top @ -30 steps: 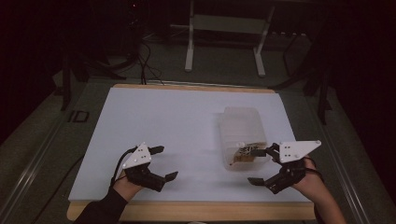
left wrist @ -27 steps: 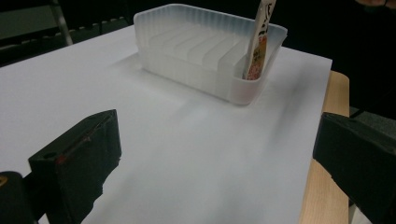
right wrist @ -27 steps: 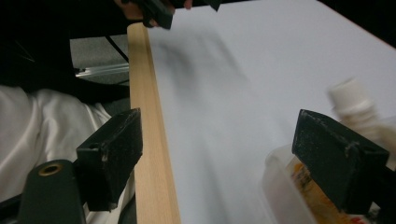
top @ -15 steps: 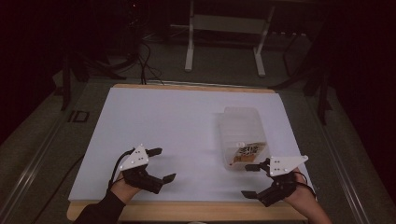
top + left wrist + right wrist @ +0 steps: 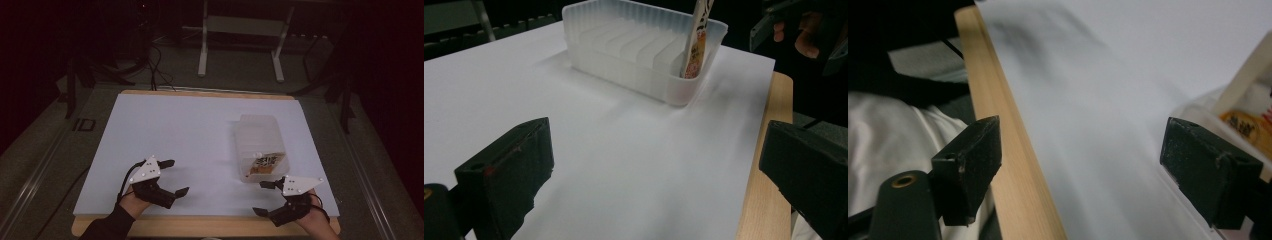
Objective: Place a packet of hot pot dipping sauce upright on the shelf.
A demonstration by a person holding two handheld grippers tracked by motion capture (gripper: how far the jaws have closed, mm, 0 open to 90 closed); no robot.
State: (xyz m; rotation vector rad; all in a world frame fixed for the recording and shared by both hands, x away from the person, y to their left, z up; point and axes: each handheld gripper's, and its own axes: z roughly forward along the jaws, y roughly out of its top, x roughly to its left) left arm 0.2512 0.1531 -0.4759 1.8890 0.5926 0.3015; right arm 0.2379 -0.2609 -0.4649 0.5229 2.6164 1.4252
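left gripper (image 5: pixel 174 177), black with a grey three-cornered plate, low and left of centre in the high view, resting on the white table sheet (image 5: pixel 190 135); jaws spread wide, nothing between them. right gripper (image 5: pixel 264 198), same build, at the lower right near the light wooden table edge (image 5: pixel 210 226), jaws likewise spread apart and empty.

translucent ribbed plastic tray (image 5: pixel 255 131) right of centre in the high view, just above the right gripper, apart from it. flat orange-and-white printed packet (image 5: pixel 266 164) standing on edge in the tray's near end.

in the left gripper view, tray (image 5: pixel 624 45) at the upper centre, packet (image 5: pixel 698 45) upright in its right corner. in the right gripper view, blurred packet (image 5: pixel 1245 125) at the right edge, wooden edge (image 5: pixel 1013 165) running down the left.
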